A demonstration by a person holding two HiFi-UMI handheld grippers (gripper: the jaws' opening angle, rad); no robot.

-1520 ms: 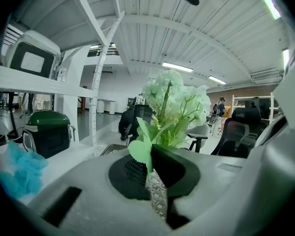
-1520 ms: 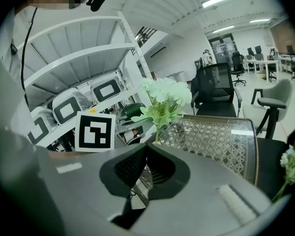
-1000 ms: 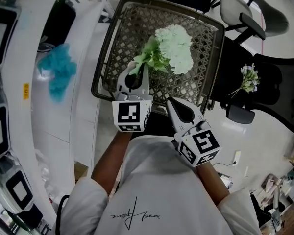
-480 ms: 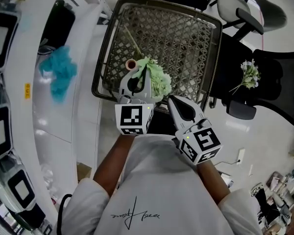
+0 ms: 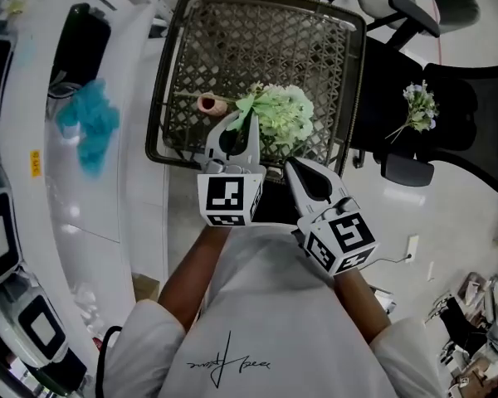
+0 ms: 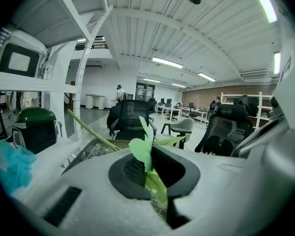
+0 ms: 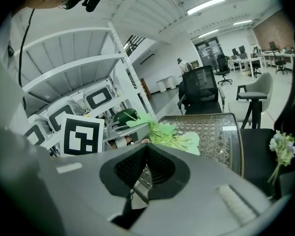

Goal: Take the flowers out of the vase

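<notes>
So the left gripper (image 5: 236, 127) is clamped tight on the flowers (image 5: 286, 114). In the left gripper view you can see a green leaf and bits of stem pinched right between the pads, and a long bare stem (image 6: 88, 132) pokes off up and to the left. The bunch itself is a pale green puffy head with a few leaves, and it hangs over the near edge of the woven table (image 5: 332, 23), a bit right of the middle of that edge and clear of the vase. The vase (image 5: 206, 102) is the little pinkish thing sitting on the table near its near-left corner, just to the left of the gripper tips. Can't really tell from up here if it's upright or tipped over. The right gripper (image 5: 295, 172) hangs just off the table's near edge beside the left one, jaws squeezed together with nothing in them; the right gripper view shows the two pads meeting. Off to the left there's a teal fluffy thing (image 5: 87, 127) on a white shelf (image 5: 133, 189), and a small bouquet (image 5: 419, 110) lies on a black chair (image 5: 473, 139) right of the table.
</notes>
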